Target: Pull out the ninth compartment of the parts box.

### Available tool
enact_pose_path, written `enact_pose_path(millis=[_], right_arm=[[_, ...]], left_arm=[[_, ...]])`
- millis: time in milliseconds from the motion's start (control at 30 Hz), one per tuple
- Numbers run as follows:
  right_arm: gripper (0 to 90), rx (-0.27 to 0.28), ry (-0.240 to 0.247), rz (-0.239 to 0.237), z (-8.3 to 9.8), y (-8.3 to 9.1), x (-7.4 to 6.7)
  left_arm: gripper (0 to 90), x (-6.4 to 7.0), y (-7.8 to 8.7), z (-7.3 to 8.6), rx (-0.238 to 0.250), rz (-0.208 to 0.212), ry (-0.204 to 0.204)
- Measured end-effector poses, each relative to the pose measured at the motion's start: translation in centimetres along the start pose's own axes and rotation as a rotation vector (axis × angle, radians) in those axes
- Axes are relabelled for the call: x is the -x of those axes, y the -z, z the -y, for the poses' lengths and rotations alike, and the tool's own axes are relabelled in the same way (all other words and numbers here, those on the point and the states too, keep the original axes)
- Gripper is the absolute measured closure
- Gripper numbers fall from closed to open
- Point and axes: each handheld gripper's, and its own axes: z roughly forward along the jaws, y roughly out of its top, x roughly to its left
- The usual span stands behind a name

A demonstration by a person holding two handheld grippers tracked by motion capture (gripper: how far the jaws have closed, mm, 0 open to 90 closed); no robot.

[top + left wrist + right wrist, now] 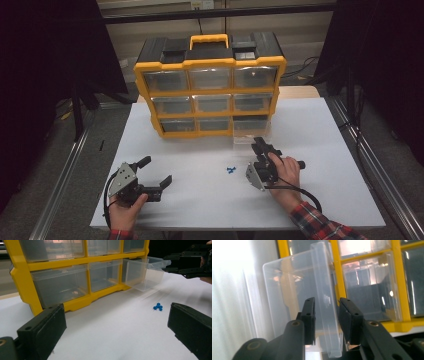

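Note:
A yellow and black drawer cabinet (210, 63) stands at the back of the white table (325, 150). Its bottom right clear drawer (248, 136) is pulled partway out. My right gripper (261, 145) reaches to that drawer's front. In the right gripper view the drawer's lip (329, 315) stands between the jaws of my right gripper (326, 315), with a gap on either side. A small blue piece (230, 170) lies on the table between the two hands. My left gripper (156, 171) rests at the front left, jaws wide open and empty, aimed toward the blue piece (158, 306).
The other clear drawers are pushed in; a small pale item (74, 292) lies in the bottom left one. Metal rails (65, 170) run along both sides of the table, with dark curtains beyond.

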Motion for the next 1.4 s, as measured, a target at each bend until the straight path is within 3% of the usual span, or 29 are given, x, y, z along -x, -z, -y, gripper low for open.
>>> enact_pose_path(millis=[100,167,200,300,333,400,500,533,633,800,1000,1167,1400], right_arm=[[59.7,0.007,-0.062,0.027,0.1,0.2,0.1],[53.0,-0.001,-0.167,0.042,0.1,0.4,-0.3],[47.5,-0.006,-0.193,0.052,0.2,0.4,-0.3],[43.3,-0.003,-0.275,0.062,0.4,0.6,-0.3],[40.1,-0.010,-0.322,0.071,0.4,0.7,-0.4],[37.8,-0.010,-0.374,0.070,0.5,0.8,-0.4],[31.6,-0.011,-0.423,0.091,0.7,0.8,-0.2],[29.1,-0.017,-0.474,0.094,0.7,0.9,-0.3],[24.2,-0.023,-0.527,0.097,0.9,0.9,-0.2],[14.1,-0.031,-0.684,0.107,1.0,0.9,-0.2],[9.7,-0.023,-0.778,0.105,1.1,1.0,-0.3],[7.9,-0.029,-0.881,0.083,1.3,1.1,-0.2],[5.9,-0.024,-0.985,0.051,1.3,1.3,-0.3]], left_arm=[[1.7,0.0,0.0,0.0,0.000,0.000,0.000],[1.7,0.0,0.0,0.0,-0.005,0.000,-0.005],[1.7,-0.1,0.0,0.0,-0.011,0.004,-0.010],[1.8,0.1,0.0,0.0,-0.007,0.005,-0.003],[1.8,0.0,0.0,0.0,-0.007,0.004,-0.003],[1.8,-0.1,0.1,0.0,-0.021,0.005,-0.026],[1.8,0.0,0.0,0.0,-0.011,0.004,-0.013],[1.8,0.0,0.0,0.0,-0.005,0.003,-0.006],[1.9,0.1,-0.1,0.0,-0.004,0.006,-0.003],[1.8,0.0,-0.1,0.0,-0.004,0.004,-0.005],[1.9,0.0,-0.1,0.0,-0.003,0.002,-0.004],[1.8,0.0,-0.1,0.0,-0.003,0.005,-0.005],[1.8,0.0,-0.2,0.0,-0.001,0.008,0.000]])
